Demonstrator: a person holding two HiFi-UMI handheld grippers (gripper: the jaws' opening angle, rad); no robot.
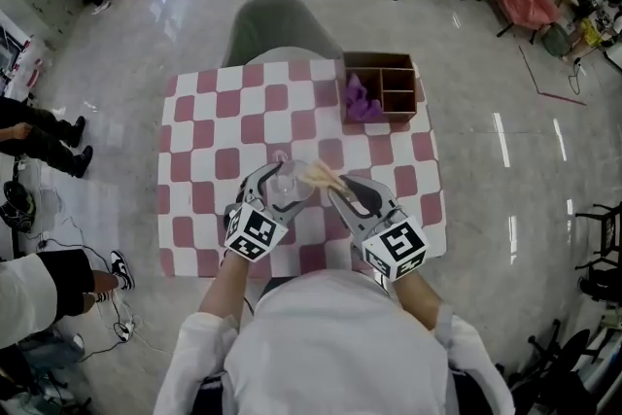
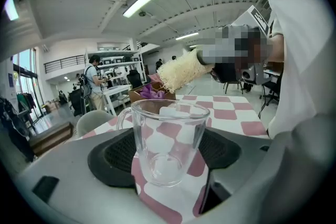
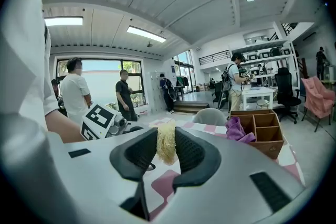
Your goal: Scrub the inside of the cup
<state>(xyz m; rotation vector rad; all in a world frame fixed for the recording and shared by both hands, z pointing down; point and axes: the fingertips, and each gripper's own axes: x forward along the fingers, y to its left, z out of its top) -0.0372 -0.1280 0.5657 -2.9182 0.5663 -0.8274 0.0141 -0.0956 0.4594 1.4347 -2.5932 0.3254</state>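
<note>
Left gripper (image 2: 169, 156) clamps the glass cup (image 2: 165, 131); right gripper (image 3: 167, 147) pinches a fibrous scrubber (image 2: 181, 72), its held end hidden.

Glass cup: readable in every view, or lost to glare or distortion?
Left gripper view: glass cup sharp, the checked cloth showing through it, fisheye bending the edges. Head view: cup small and faint against the cloth. Right gripper view: cup not visible; the scrubber is sharp.

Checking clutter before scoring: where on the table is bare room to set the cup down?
The table is bare across its left side and along the far edge left of the wooden box. Crowded: near centre, where the left claw holds the cup and the right claw the scrubber, and the box corner.
</note>
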